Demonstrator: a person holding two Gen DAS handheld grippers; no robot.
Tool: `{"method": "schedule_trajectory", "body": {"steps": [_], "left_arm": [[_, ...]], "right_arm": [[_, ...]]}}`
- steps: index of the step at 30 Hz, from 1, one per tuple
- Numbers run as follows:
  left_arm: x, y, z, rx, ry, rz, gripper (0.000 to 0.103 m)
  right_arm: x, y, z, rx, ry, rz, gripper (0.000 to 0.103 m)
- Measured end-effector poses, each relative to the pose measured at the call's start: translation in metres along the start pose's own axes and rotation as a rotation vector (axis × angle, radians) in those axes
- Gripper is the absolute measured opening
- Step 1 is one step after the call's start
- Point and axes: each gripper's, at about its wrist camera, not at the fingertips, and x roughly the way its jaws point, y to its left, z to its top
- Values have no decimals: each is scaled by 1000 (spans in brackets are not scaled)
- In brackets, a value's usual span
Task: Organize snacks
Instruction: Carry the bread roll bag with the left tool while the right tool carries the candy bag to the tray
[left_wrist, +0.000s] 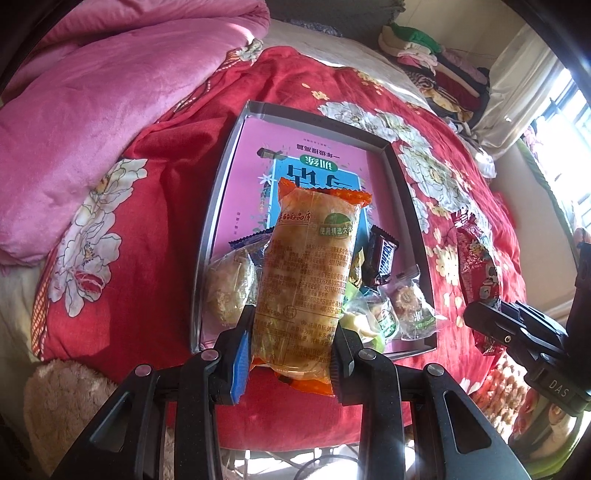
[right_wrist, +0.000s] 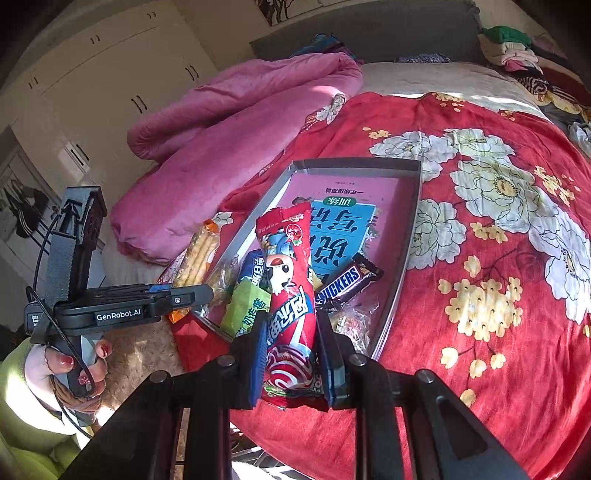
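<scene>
My left gripper (left_wrist: 291, 317) is shut on an orange-edged clear pack of pale biscuits (left_wrist: 306, 266), held above the near end of a grey shallow box (left_wrist: 210, 236) on the bed. My right gripper (right_wrist: 291, 343) is shut on a long red snack pack with a cartoon face (right_wrist: 291, 280), held over the same box (right_wrist: 410, 236). The left gripper (right_wrist: 184, 295) with its biscuit pack (right_wrist: 195, 258) shows at the left of the right wrist view; the right gripper (left_wrist: 491, 317) with the red pack (left_wrist: 476, 266) shows at the right of the left wrist view. Inside the box lie a Snickers bar (right_wrist: 347, 280), a green pack (right_wrist: 243, 306) and several clear-wrapped cakes (left_wrist: 229, 288).
The box's floor is a pink and blue printed sheet (left_wrist: 325, 155), bare at its far half. It rests on a red flowered quilt (right_wrist: 480, 258). A pink blanket (left_wrist: 110, 96) is heaped at the left, folded clothes (left_wrist: 436, 62) at the far right. A hand (right_wrist: 62, 369) grips the left handle.
</scene>
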Motion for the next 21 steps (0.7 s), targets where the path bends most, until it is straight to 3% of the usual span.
{"method": "schedule_trajectory", "body": {"steps": [21], "left_arm": [[29,-30,6,88,39,-25,36]], "right_arm": [[30,-15,7,79,58,-26,25]]}}
